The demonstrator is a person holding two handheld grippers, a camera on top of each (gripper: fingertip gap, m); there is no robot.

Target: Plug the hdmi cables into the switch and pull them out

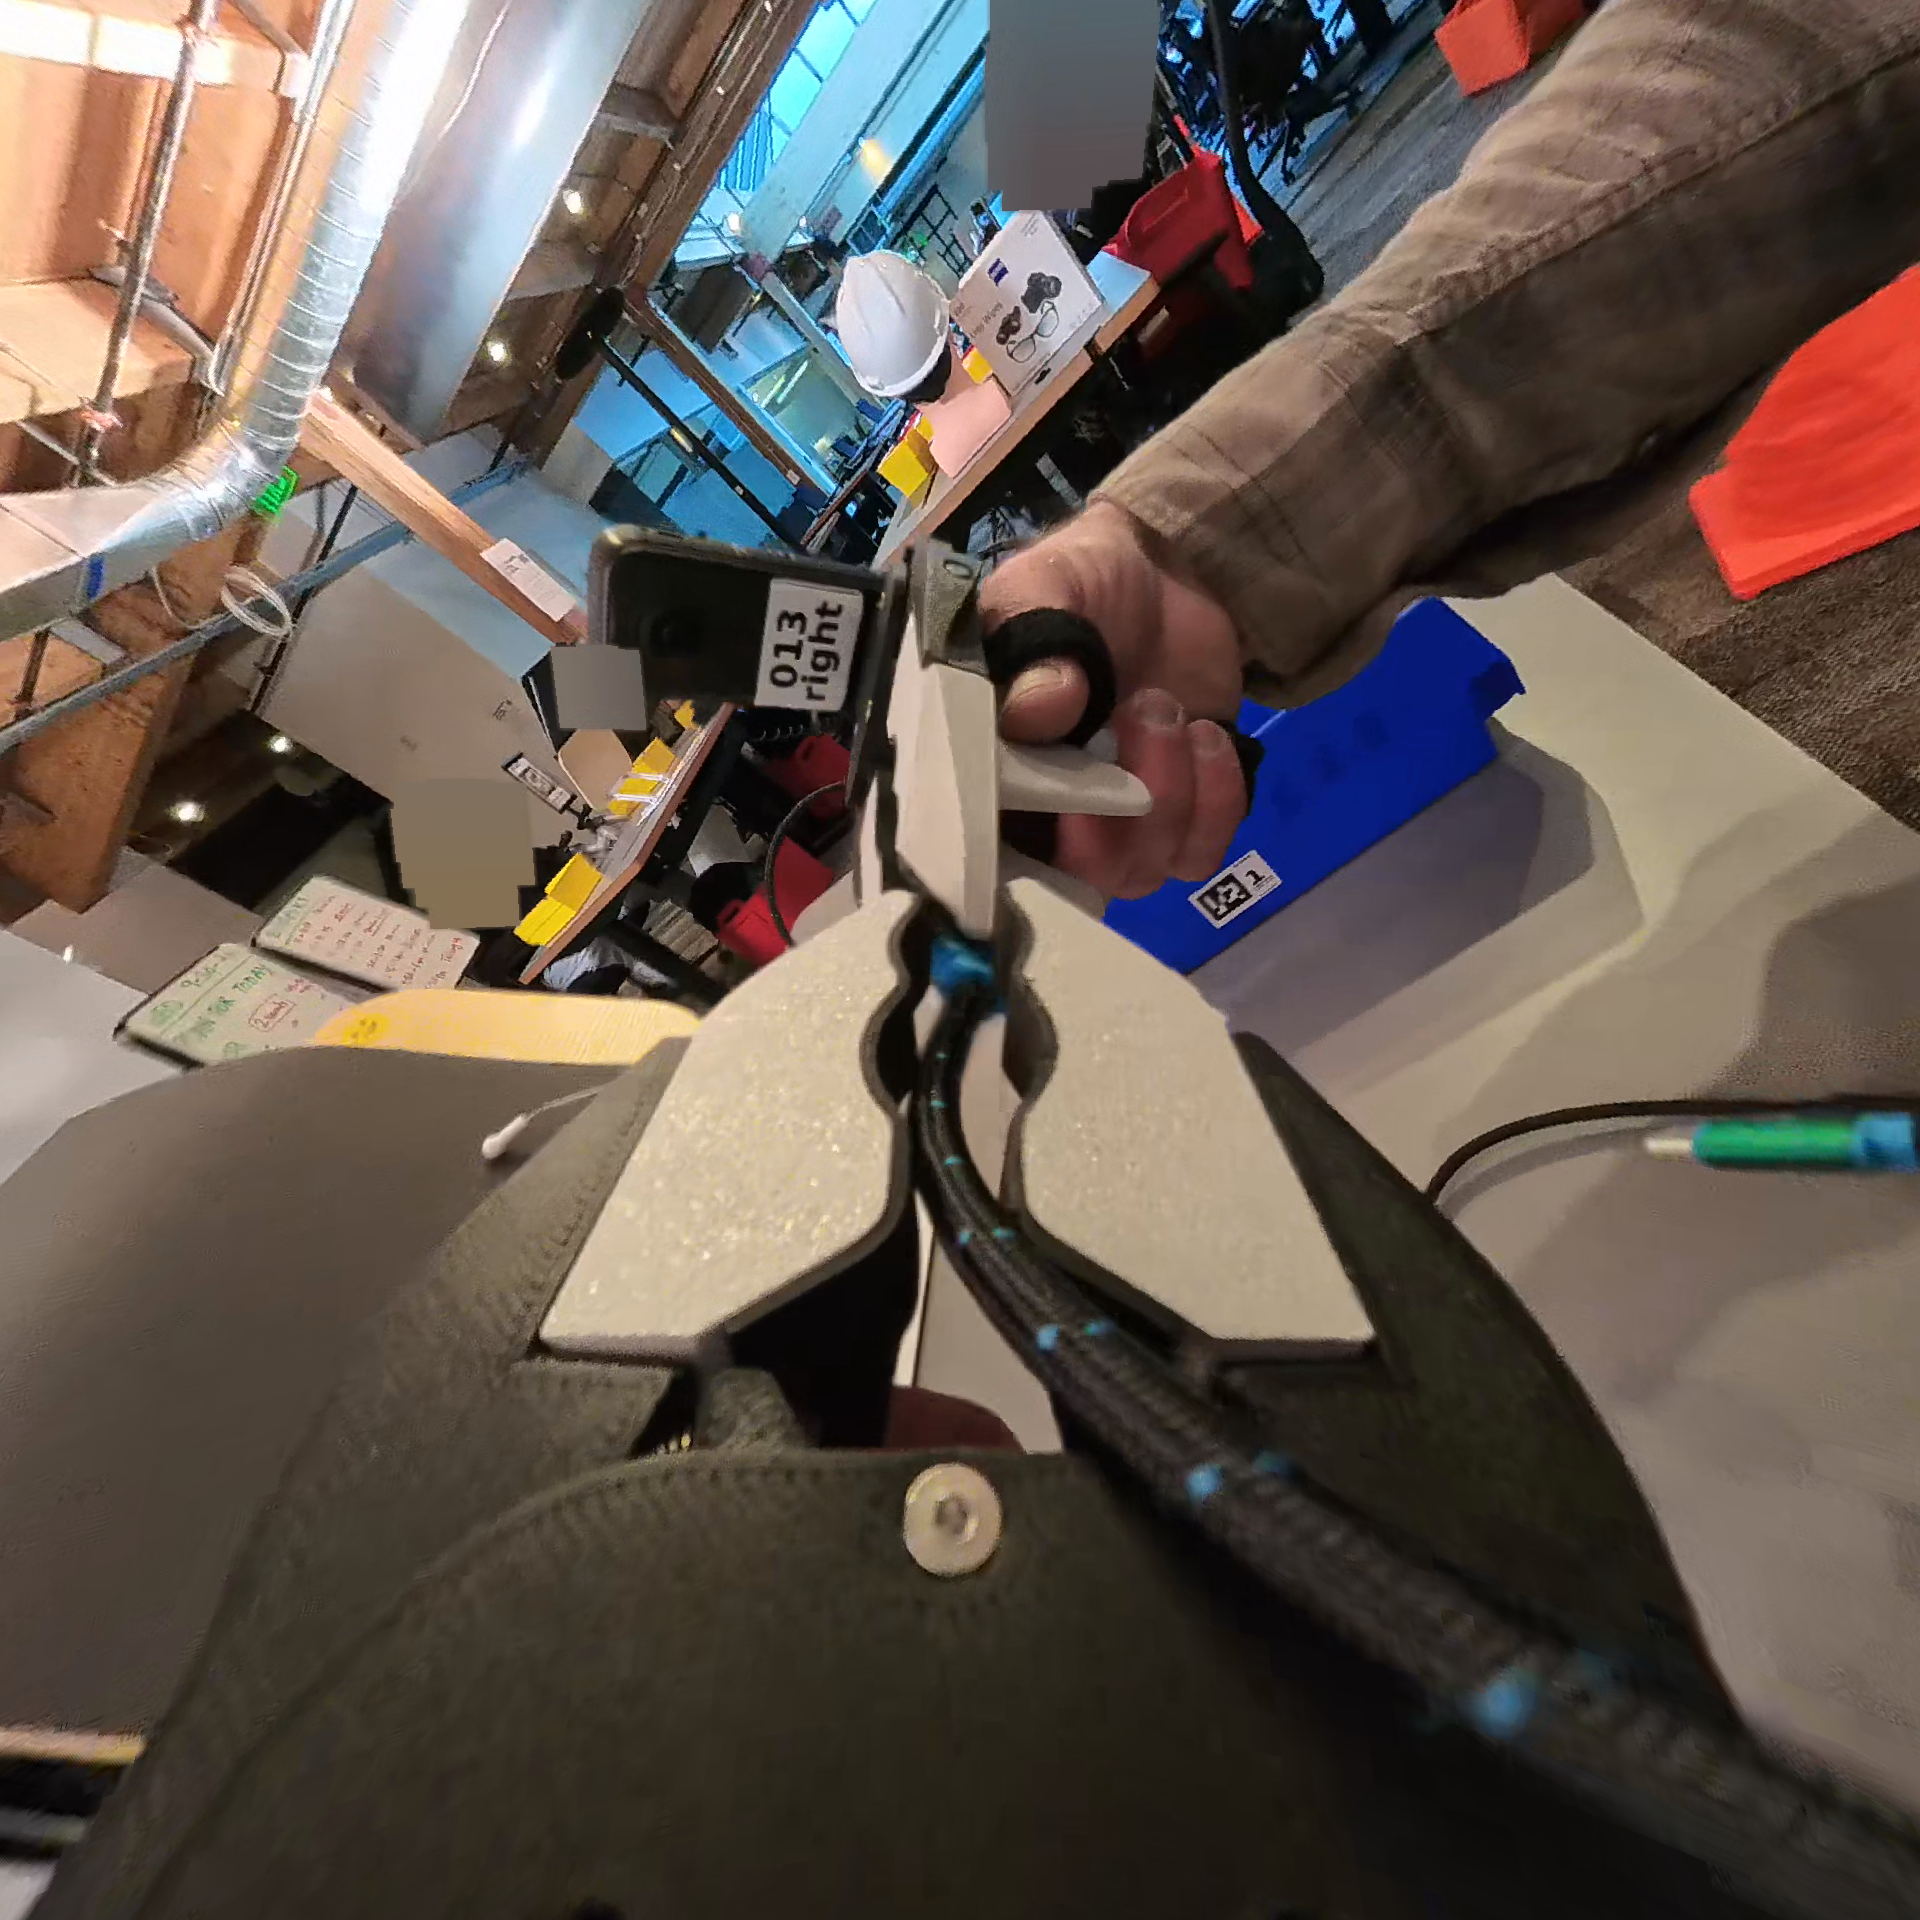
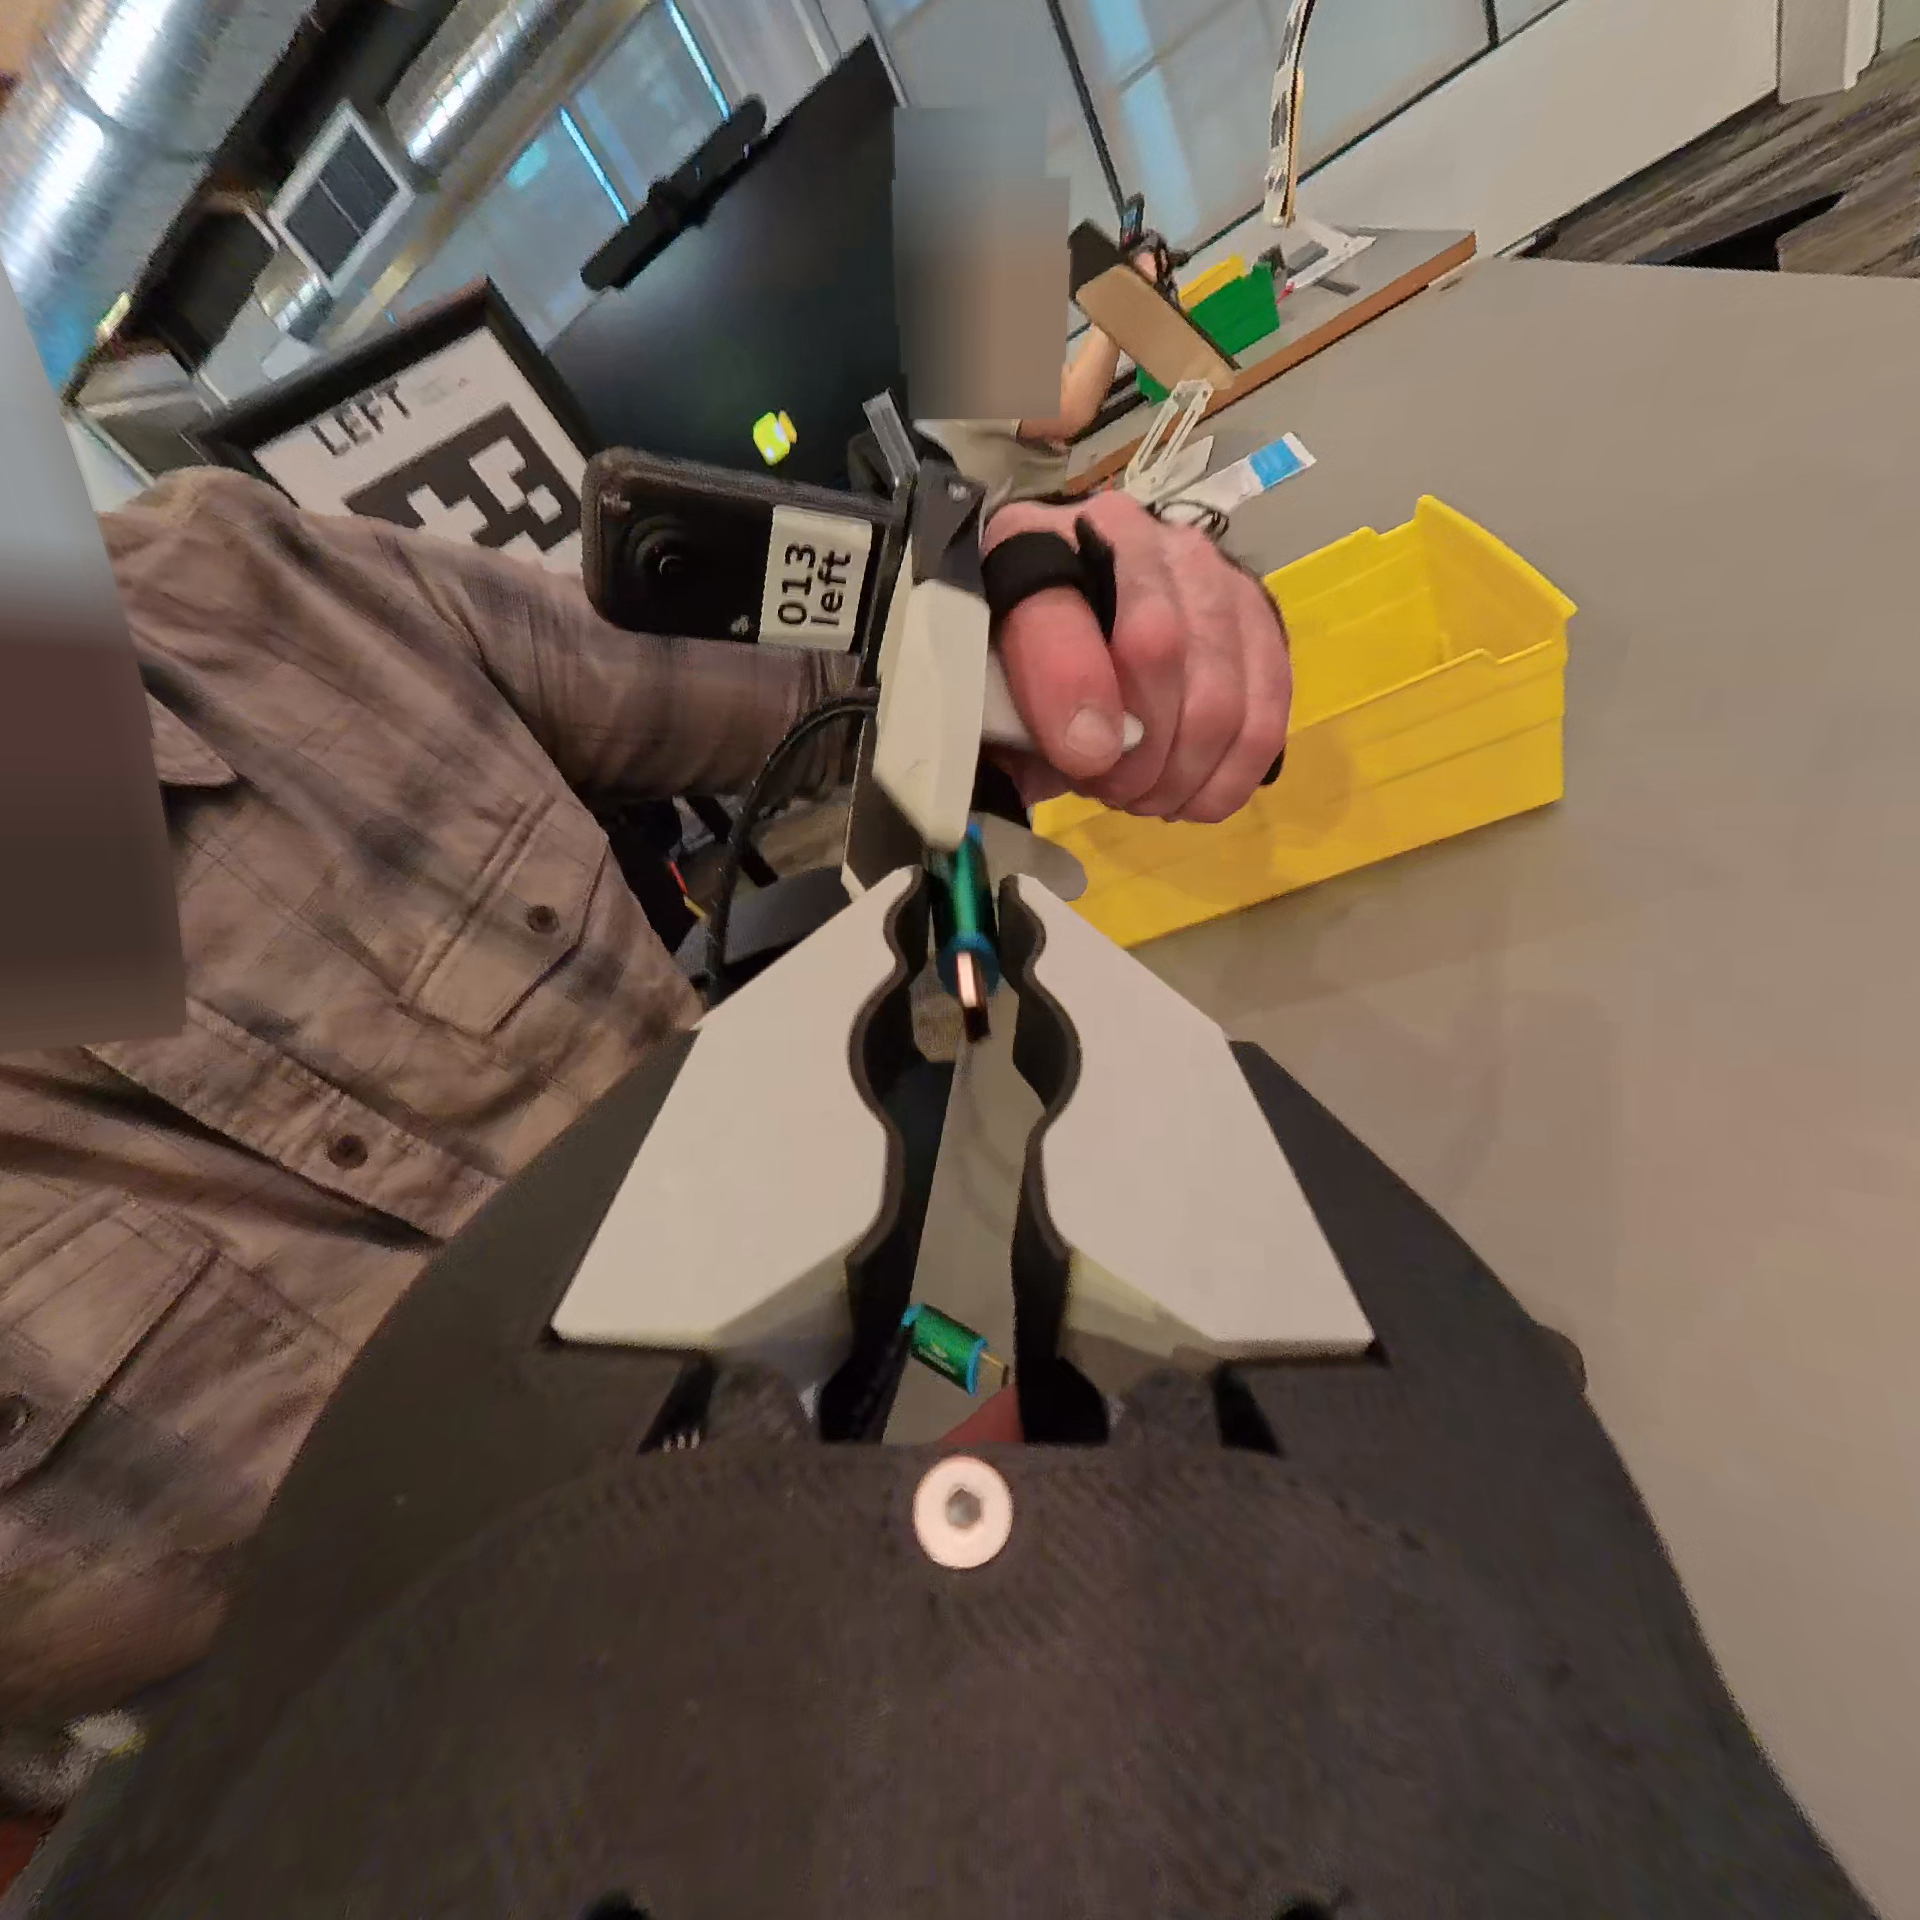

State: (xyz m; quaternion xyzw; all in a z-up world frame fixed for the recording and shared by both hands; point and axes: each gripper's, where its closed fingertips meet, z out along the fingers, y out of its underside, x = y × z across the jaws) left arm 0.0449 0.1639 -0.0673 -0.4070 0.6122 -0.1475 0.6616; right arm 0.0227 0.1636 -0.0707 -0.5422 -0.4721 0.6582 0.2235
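L wrist view: left gripper (image 1: 956, 977) pinching braided hdmi cable (image 1: 1122, 1340) just behind blue plug (image 1: 961, 961); risking slip/twist, grip being thin. Second plug (image 1: 1787, 1143) lying on table (image 1: 1714, 790). Switch not showing.

R wrist view: right gripper (image 2: 961, 977) standing slightly spread, holding nothing, facing held connector (image 2: 966, 935); tilting steeply, hand (image 2: 1143, 665) squeezing trigger opposite.

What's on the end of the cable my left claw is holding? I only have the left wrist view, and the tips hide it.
Observer: A green plug with a blue collar and a bare metal tip sticks out of the left claw.
Operator: Is the right claw shut on it?
Observer: No. The right claw is open, and the metal tip sits between its tips.
Operator: What's behind my left claw?
Observer: A yellow bin on the grey table.
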